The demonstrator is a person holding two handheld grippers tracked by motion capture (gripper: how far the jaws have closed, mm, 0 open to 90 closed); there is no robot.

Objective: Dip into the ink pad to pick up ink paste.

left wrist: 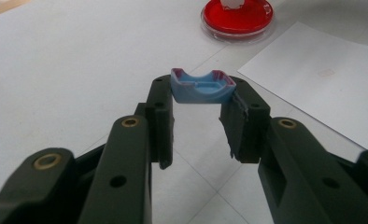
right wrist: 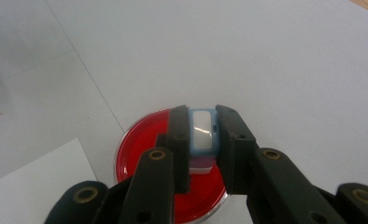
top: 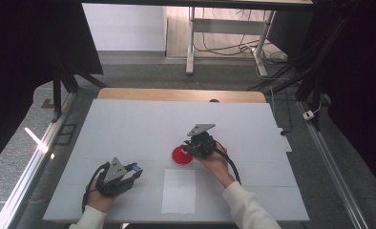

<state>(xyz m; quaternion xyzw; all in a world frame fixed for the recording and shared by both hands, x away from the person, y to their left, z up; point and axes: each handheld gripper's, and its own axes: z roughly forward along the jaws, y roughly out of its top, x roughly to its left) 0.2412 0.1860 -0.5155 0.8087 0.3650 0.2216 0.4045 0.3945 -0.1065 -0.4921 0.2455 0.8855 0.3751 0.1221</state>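
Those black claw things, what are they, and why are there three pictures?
They are grippers, tongs with two black jaws, and a person holds one in each hand. One picture comes from a camera above the white table. The other two come from small cameras riding on the grippers, looking along the jaws.

The left gripper is shut on a small blue cap, shaped like a little tray. The right gripper is shut on a small blue and white block, held over a round dish of red paint or ink. I cannot tell whether the block touches the red. A white sheet of paper lies near the dish.
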